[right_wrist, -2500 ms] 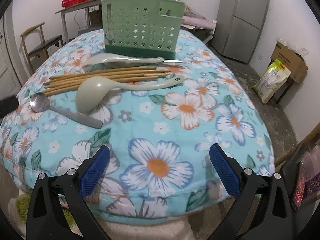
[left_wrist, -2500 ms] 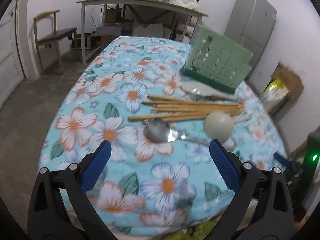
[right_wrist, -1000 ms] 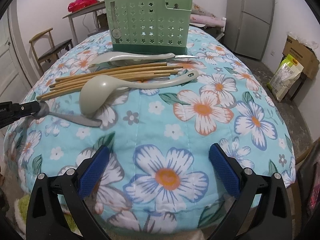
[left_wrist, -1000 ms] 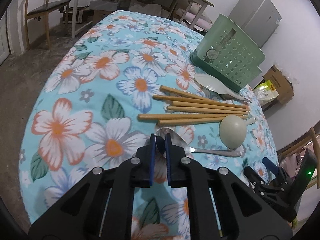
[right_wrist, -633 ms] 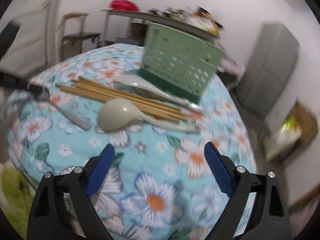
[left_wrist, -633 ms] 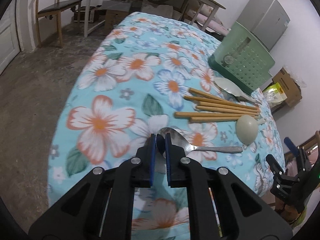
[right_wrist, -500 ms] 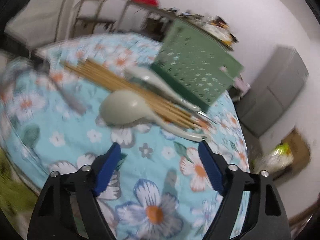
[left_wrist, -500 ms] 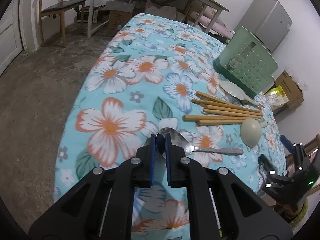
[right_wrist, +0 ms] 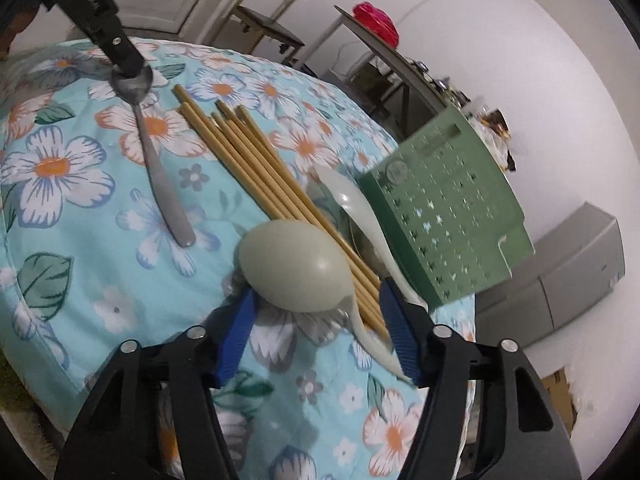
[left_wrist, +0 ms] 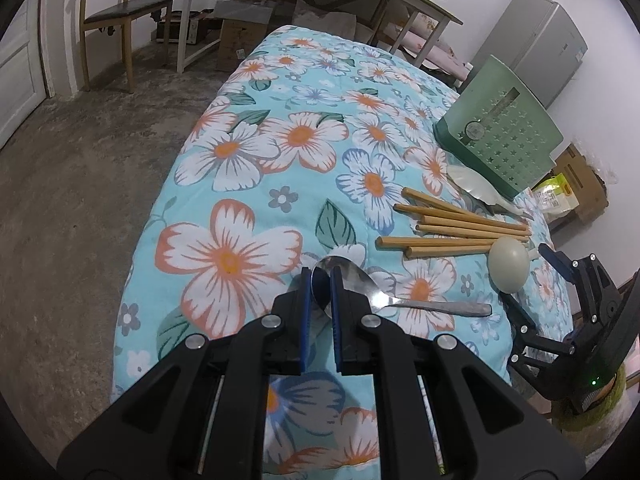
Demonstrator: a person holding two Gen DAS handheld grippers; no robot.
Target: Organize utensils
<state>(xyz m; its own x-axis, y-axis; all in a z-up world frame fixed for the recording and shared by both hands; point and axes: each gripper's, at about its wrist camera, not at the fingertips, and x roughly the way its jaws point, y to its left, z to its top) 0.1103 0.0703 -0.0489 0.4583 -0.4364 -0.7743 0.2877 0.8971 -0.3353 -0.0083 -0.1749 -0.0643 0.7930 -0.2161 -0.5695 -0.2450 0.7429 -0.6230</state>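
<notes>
Two grippers: both work over a counter point(left_wrist: 224, 184) draped in a turquoise cloth printed with large white and orange flowers.
Left gripper point(left_wrist: 321, 280): its blue-padded jaws are pressed together on the bowl of a metal spoon point(left_wrist: 400, 300), pinching it at the near edge of the counter.
Metal spoon: the handle runs away to the right across the cloth and lies flat; in the right wrist view the same spoon point(right_wrist: 160, 168) shows with its bowl under the tip of the left gripper point(right_wrist: 128, 65).
Right gripper point(right_wrist: 316, 312): its jaws stand spread wide, one on each side of the round bowl of a pale green ladle point(right_wrist: 296, 268); whether the pads touch the ladle cannot be told.
Pale green ladle: it lies bowl-down on the cloth, its thin handle curving off toward the right jaw, just beside the lower ends of the chopsticks. In the left wrist view the ladle point(left_wrist: 509, 266) sits at the right end of the chopsticks.
Chopsticks point(right_wrist: 272, 196): a bundle of wooden sticks lies side by side between the metal spoon and a pale serving spoon point(right_wrist: 360, 216).
Pale serving spoon: it rests against the foot of the green perforated utensil basket point(right_wrist: 448, 208).
Green utensil basket: it stands at the far side of the counter, beyond all the utensils; in the left wrist view the basket point(left_wrist: 508, 136) appears at upper right.
Backdrop: a wooden chair point(left_wrist: 116, 12) and a grey fridge point(left_wrist: 536, 64) stand by white walls.
</notes>
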